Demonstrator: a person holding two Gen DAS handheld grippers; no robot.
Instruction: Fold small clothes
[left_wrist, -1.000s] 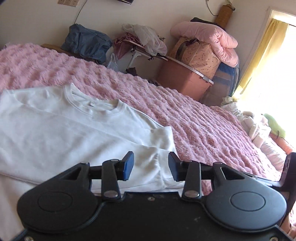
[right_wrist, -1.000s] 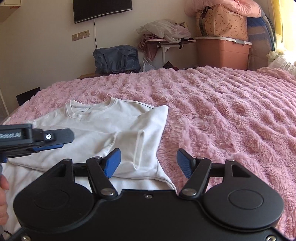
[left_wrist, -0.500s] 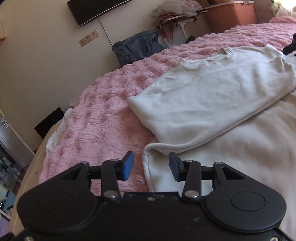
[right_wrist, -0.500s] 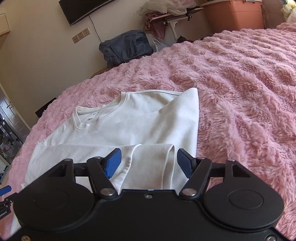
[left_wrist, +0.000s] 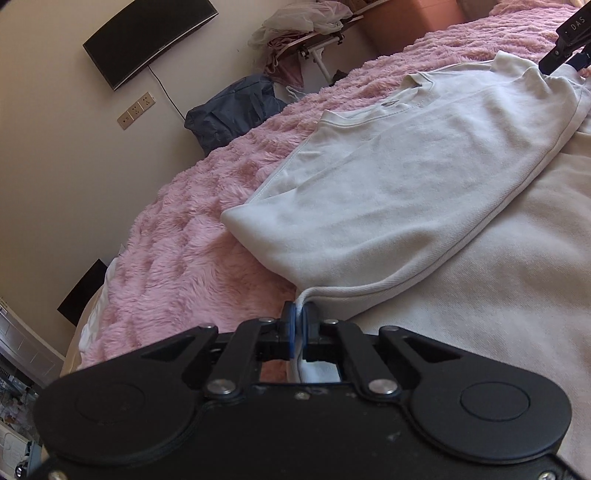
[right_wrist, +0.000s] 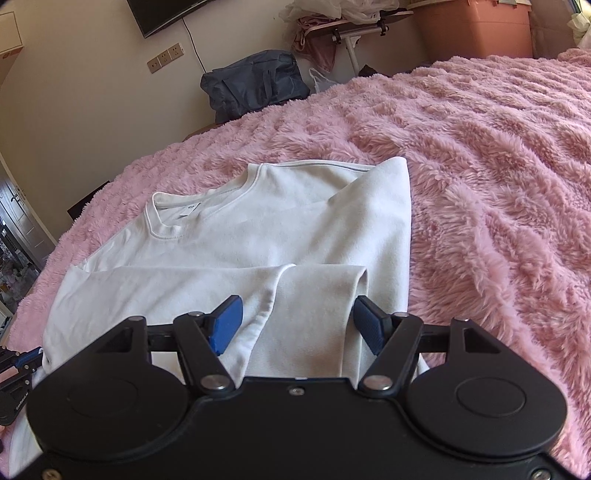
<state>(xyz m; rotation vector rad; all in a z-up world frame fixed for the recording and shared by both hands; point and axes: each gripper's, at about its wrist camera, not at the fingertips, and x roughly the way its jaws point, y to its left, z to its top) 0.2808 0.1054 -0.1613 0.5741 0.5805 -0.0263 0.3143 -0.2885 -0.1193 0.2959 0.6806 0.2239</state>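
Note:
A white sweatshirt (right_wrist: 258, 236) lies on the pink fluffy blanket (right_wrist: 498, 184), sleeves folded across its body. In the left wrist view the sweatshirt (left_wrist: 406, 192) fills the right half. My left gripper (left_wrist: 298, 314) is shut on the sweatshirt's left edge near the bottom corner. My right gripper (right_wrist: 298, 325) is open, its blue pads either side of the folded sleeve cuff on the sweatshirt's right side. The right gripper's tip also shows at the left wrist view's top right (left_wrist: 565, 48). The left gripper shows at the right wrist view's lower left edge (right_wrist: 18, 363).
A dark blue bag (right_wrist: 255, 83) sits by the wall beyond the bed. A small table with piled clothes (right_wrist: 343, 22) and a pink storage bin (right_wrist: 476, 29) stand at the back. A wall TV (left_wrist: 147, 40) hangs above power sockets.
My left gripper moved forward to the sweatshirt's left edge and shut on it. My right gripper came in lower over the folded cuff and stays open.

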